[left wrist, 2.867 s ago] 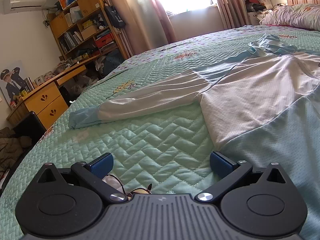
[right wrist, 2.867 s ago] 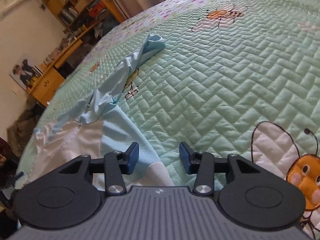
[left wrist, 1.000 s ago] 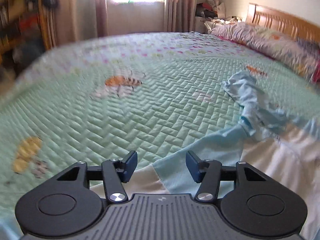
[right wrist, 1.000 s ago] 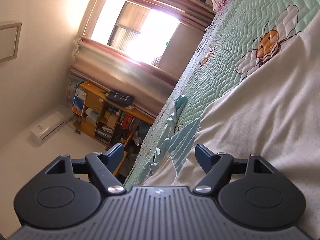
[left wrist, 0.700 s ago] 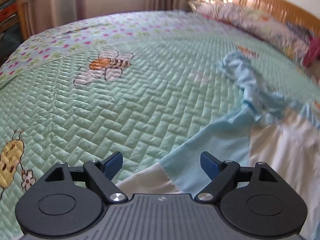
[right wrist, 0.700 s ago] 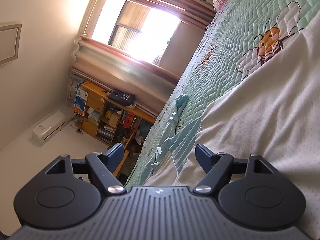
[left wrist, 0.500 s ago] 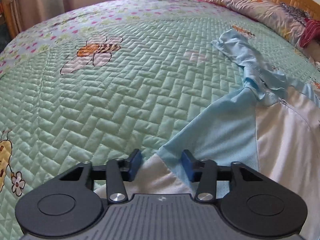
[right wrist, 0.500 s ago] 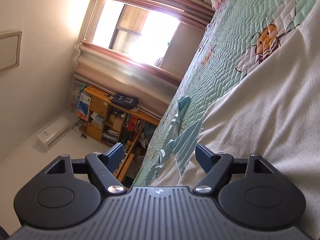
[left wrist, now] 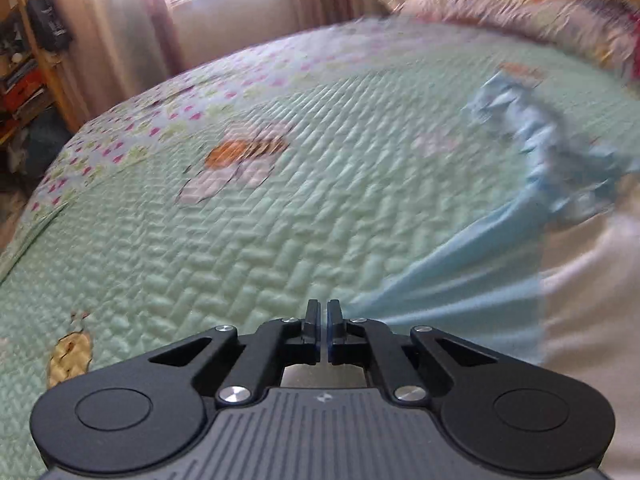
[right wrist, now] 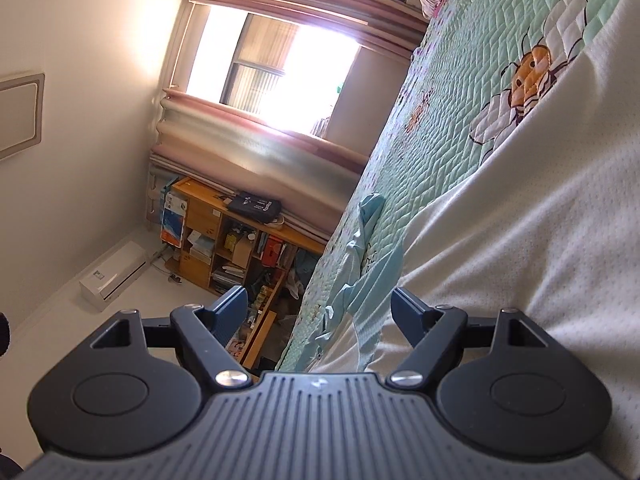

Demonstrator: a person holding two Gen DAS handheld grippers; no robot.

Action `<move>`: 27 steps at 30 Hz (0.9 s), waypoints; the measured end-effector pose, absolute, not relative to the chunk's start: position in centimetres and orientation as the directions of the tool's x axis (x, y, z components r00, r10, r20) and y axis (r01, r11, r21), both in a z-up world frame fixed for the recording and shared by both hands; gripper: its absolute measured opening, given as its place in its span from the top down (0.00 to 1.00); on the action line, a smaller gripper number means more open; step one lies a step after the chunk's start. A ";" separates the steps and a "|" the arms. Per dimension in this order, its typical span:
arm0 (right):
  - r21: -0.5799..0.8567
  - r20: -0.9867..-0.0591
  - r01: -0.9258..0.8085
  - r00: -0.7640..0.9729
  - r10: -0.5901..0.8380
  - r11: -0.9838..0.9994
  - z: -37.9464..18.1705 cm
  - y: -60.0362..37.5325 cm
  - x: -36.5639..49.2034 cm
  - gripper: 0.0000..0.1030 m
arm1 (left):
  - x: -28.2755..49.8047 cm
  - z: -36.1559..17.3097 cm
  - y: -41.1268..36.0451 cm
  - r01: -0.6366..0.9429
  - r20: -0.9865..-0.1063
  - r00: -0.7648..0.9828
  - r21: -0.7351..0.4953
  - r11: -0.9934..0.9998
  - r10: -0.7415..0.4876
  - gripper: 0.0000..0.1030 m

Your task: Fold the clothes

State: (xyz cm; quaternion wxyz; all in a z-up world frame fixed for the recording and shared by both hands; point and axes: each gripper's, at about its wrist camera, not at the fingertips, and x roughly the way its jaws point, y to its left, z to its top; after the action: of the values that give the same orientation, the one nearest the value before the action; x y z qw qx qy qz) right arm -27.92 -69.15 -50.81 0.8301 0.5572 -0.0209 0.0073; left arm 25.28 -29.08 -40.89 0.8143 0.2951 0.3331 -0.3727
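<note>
Garment (left wrist: 460, 280) edge beside left claw (left wrist: 322, 320)

No readable text in either view. Small pale emblem on ribbed gripper housing (left wrist: 322, 397), left wrist view; same emblem on ribbed housing (right wrist: 319, 382), right wrist view; no letters legible. Dark bag (right wrist: 256, 205) on top edge of wooden shelf (right wrist: 200, 216) bears pale print, too small to read. Box fronts on shelf illegible.
</note>
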 end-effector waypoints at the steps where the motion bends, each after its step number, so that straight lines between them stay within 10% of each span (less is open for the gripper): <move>1: 0.926 0.046 -0.038 0.999 -0.010 0.376 -50.8 -69.2 -27.8 0.23 | 25.0 -41.3 -28.8 0.796 -0.746 0.521 0.250 0.552 -0.415 0.95; 8: 0.931 0.063 -0.056 0.998 -0.007 0.360 -51.4 -69.5 -28.1 0.23 | 22.9 -37.9 -26.2 0.696 -0.614 0.670 0.327 0.639 -0.416 0.33; 21: 0.950 -0.010 0.017 1.000 -0.023 0.311 -50.5 -68.9 -29.2 0.23 | -2.6 -33.8 -11.8 0.681 -0.560 0.617 0.026 0.732 -0.554 0.20; 27: 0.906 -0.066 -0.038 0.971 0.229 0.421 -43.9 -57.8 -31.8 0.18 | -12.6 -33.6 -7.4 0.647 -0.483 0.587 -0.202 0.735 -0.649 0.16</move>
State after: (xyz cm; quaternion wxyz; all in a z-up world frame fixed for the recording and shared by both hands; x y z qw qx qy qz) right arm -31.81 -57.83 -43.95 0.8380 0.5323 0.0898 0.0796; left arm -12.65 -7.40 -33.59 0.8908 -0.0022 0.2722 -0.3639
